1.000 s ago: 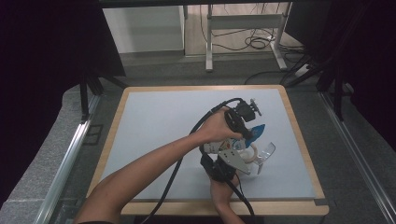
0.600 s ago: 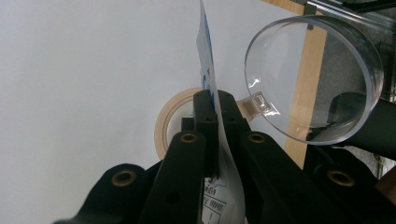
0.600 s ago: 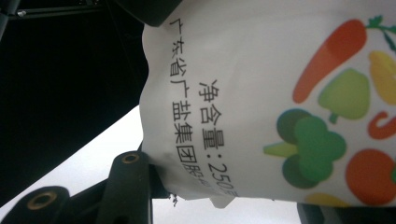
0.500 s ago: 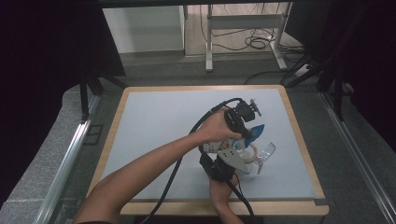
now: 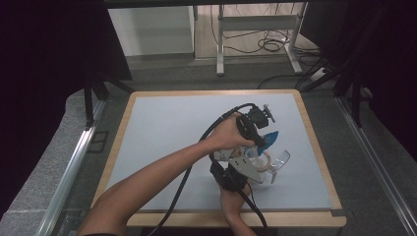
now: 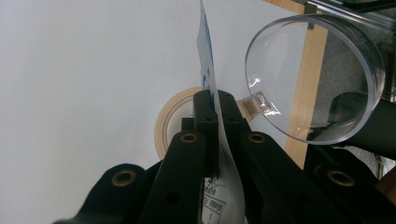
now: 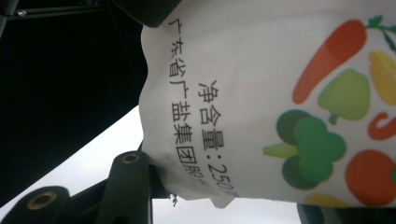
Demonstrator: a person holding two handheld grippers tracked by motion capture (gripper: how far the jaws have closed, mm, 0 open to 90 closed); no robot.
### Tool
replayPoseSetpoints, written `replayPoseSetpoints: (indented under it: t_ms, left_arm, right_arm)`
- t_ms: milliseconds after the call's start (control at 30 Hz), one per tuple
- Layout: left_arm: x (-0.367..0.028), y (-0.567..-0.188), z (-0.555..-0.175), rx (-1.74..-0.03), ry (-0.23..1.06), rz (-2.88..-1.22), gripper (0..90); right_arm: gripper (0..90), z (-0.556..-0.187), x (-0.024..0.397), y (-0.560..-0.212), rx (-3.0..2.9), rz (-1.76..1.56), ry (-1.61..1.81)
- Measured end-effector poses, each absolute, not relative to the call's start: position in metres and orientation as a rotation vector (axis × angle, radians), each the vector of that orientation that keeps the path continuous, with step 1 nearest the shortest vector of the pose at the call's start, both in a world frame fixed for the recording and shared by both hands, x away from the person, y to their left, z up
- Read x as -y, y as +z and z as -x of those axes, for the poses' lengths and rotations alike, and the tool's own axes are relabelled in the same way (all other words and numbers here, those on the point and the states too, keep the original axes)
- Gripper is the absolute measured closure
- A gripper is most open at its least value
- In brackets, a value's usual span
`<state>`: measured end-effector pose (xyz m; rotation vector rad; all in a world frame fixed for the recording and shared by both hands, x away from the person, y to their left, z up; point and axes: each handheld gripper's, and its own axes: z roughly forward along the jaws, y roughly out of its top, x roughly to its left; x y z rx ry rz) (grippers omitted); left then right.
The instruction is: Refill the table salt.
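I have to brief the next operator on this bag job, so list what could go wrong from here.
1. The left gripper pinches just a thin edge of the white bag; a tug could slip or tear it.
2. The clear cup lies right beside the bag; a swing might knock it.
3. The right gripper holds the bag's lower part; pulling the hands apart may split it and spill its contents.

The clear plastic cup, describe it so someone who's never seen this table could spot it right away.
Start at the pale blue table with the wooden rim and go to its near right part, where both hands meet. The clear plastic cup lies tipped there beside a tape ring and a white printed bag. It is see-through with a small handle.
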<state>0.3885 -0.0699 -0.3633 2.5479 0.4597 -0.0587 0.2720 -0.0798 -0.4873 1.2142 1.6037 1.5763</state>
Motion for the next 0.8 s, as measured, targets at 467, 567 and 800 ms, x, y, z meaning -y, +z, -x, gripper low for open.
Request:
replayPoseSetpoints:
  t_ms: [467,567,800]
  left_arm:
    - [0.0701,-0.3638,-0.3882,-0.454,-0.062,-2.550,90.0]
    - [0.0697,-0.3638,-0.3886,-0.450,-0.061,-2.550,90.0]
    - [0.0690,-0.3646,-0.3887,-0.456,-0.058,-2.549,90.0]
  right_arm:
    - [54.0,-0.2715,0.0783,-0.4880,-1.589,-1.232,1.586]
    - [54.0,-0.2717,0.0783,-0.4881,-1.588,-1.232,1.587]
    - [54.0,-0.2720,0.0776,-0.4889,-1.587,-1.233,1.586]
